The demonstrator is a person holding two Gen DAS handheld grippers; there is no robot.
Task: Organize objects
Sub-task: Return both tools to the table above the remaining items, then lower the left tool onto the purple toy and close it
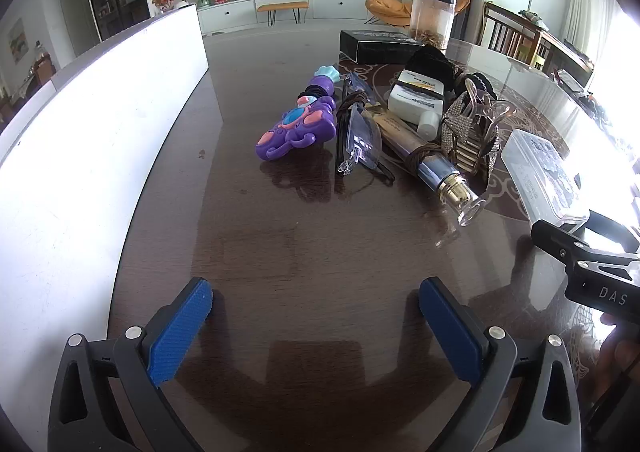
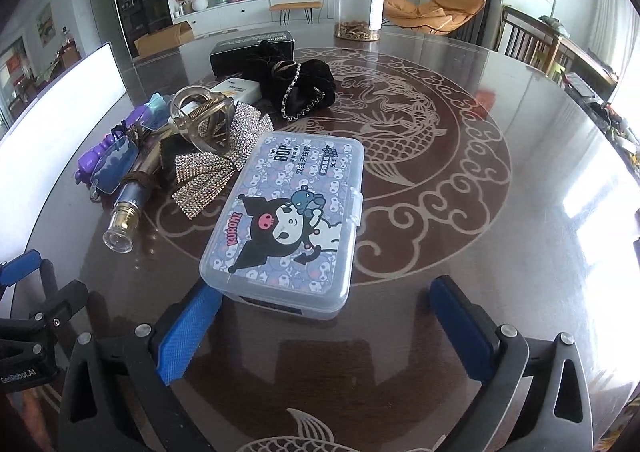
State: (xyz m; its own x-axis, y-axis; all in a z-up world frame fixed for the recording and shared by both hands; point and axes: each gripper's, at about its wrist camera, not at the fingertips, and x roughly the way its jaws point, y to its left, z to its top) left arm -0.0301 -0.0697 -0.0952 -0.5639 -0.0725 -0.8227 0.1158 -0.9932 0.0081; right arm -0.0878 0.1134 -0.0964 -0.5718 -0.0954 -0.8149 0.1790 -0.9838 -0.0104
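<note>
- Just ahead of your right hand-held gripper, the clear floss-pick box with the cartoon lid is lying flat on the tabletop, its near corner reaching between the blue pads.
- You are holding those jaws spread to their widest with nothing gripped; the left pad is sitting just beside the box's near-left corner, while the right pad is standing well clear.
- To grip well, you are probably needing to centre on the box's short sides and come in squarely, since its smooth plastic walls look slippery.
- Beside the box, the rhinestone bow clip and the perfume tube are crowding its left side, so be avoiding them.
- Your left hand-held gripper is waiting wide open and empty over bare tabletop near the white tray.
</note>
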